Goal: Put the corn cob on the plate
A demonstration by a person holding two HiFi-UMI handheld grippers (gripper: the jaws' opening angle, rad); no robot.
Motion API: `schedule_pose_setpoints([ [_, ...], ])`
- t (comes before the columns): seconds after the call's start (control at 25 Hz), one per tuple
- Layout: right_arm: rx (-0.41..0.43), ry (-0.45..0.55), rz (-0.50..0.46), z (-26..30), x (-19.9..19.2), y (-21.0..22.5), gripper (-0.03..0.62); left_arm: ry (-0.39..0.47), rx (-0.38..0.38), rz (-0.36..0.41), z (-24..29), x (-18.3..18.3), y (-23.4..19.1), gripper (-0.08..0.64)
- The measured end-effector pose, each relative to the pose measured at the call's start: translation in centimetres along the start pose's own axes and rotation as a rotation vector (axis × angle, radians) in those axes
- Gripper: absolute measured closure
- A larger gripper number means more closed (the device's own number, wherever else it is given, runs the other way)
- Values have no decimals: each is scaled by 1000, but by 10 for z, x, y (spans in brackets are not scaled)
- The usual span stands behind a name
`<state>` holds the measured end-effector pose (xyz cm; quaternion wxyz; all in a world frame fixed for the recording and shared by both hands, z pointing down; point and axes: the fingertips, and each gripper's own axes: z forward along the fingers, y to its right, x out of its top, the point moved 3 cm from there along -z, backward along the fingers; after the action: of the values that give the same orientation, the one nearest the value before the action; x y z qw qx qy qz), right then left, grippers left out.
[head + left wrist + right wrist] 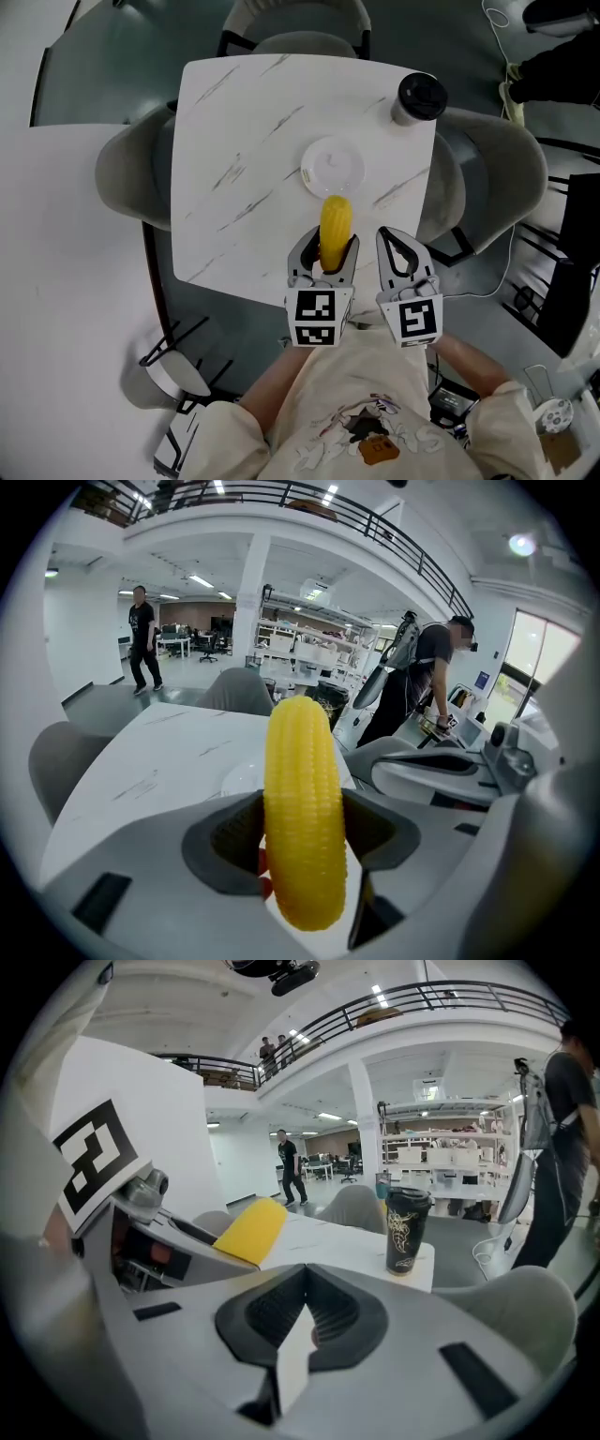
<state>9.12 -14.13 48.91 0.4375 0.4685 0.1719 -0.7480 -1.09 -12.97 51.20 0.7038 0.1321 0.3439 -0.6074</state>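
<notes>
Corn cob (336, 230): yellow, held in the left gripper (325, 253), just on the near side of the plate (330, 159). Its far tip reaches to about the plate's near rim. The head view is too steep to judge how high the cob rides over the table, so I can't say whether the tip is above the rim or only short of it.

The left gripper's jaws are clamped on the cob's lower part, one pad on each flank. Most of its length sticks out ahead of them, towards the plate.

Handling, as a guess:
- Stiff and light; it holds straight with no sag.
- The kernel rows are ridged and give the pads some bite, but the surface looks glossy and the body is round, so it may twist in the grip or roll once released.
- Gripping across the middle would be steadier than this low hold, though the low hold does let the tip land first.

The right gripper (398, 246) is beside the left one, also on the plate's near side. Its jaws are together with nothing between them.

The plate is white, small and bare, on the white marbled table (234, 141). Beyond the plate, towards the far right corner, stands a dark lidded cup (420, 97), well apart from it. Grey chairs ring the table.
</notes>
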Motion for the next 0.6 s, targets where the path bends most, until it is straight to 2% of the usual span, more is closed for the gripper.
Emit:
schedule_pose_setpoints([
  [0.32,29,-31,2,36,-19,10,595,-33,34,-26,41,0,-21,307],
  [0.6,61,-47,3,56,-30,12,595,-107,65,-49,77,-12,-37,307],
])
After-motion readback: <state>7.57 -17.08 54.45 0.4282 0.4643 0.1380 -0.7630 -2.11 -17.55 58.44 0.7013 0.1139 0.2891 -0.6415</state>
